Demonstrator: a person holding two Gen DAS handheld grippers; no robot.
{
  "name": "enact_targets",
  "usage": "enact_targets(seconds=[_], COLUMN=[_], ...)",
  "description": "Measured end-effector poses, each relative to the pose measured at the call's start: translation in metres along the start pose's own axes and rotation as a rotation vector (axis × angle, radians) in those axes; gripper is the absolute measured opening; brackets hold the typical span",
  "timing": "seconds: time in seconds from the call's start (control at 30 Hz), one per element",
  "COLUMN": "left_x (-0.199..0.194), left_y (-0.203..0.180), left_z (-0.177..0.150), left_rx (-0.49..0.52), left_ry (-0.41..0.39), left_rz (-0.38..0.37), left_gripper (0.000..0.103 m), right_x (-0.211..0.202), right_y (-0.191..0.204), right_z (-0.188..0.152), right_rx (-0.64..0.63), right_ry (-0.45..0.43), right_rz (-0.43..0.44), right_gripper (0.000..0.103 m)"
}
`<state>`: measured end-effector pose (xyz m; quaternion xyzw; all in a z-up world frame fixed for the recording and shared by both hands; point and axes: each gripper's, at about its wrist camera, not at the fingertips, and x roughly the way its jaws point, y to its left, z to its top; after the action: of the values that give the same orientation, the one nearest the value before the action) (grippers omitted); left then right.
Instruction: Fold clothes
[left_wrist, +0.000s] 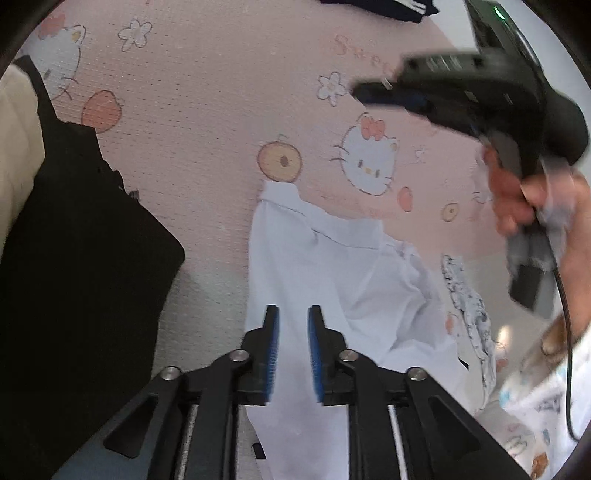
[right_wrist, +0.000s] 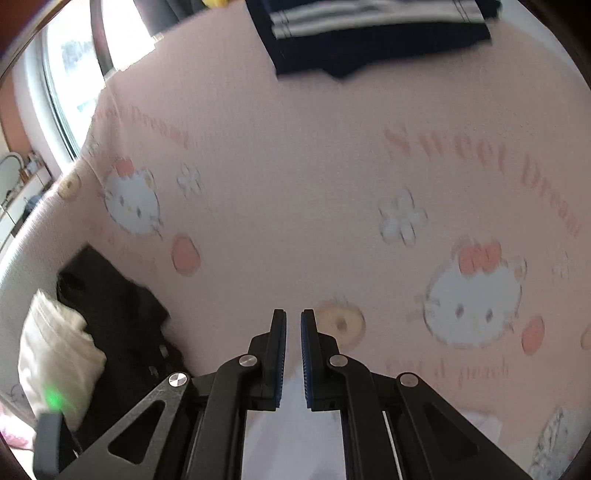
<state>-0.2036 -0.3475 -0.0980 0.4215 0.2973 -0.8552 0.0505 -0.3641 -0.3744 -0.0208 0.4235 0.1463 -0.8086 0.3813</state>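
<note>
A white collared shirt (left_wrist: 332, 273) lies partly folded on the pink cartoon-print bed sheet (left_wrist: 207, 110). My left gripper (left_wrist: 293, 325) hovers just over its near part, blue pads apart with nothing pressed between them. In the same view my right gripper (left_wrist: 360, 92) is held by a hand (left_wrist: 509, 199) up at the right, above the sheet, with nothing hanging from it. Seen from the right wrist, the right gripper (right_wrist: 293, 325) has its pads almost together and empty, over the sheet (right_wrist: 295, 184). A strip of the white shirt (right_wrist: 291, 435) shows below its fingers.
A black garment (left_wrist: 81, 258) lies at the left beside a cream cloth (right_wrist: 55, 350). A folded navy garment with white stripes (right_wrist: 369, 40) sits at the far edge of the bed. A grey-patterned cloth (left_wrist: 469, 299) lies right of the shirt. A window (right_wrist: 70, 74) is at far left.
</note>
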Motion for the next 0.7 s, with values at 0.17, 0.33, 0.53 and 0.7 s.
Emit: enact_targets(seconds=[0.17,0.33,0.53,0.7], left_x=[0.004,0.013,0.022,0.037], left_y=[-0.002,-0.018,-0.028,-0.037], left_z=[0.005,0.01,0.024,0.038], left_rx=[-0.051,0.011,0.007,0.027], left_ry=[0.026,0.047,0.048,0.037], left_rz=[-0.027,0.034,0.047,0.099], left_gripper=[0.065,0.065,0.065,0.065], right_x=[-0.001,-0.019,-0.036,-0.035], right_y=[-0.034,-0.067,-0.118,-0.166], right_z=[-0.025,-0.053,-0.092,-0.123], right_rx=[0.062,0.096,0.14,0.237], right_ry=[0.057,0.078,0.084,0.085], right_rz=[-0.063,-0.081,-0.109,-0.094], right_gripper=[0.034,0.056,0.063,0.067])
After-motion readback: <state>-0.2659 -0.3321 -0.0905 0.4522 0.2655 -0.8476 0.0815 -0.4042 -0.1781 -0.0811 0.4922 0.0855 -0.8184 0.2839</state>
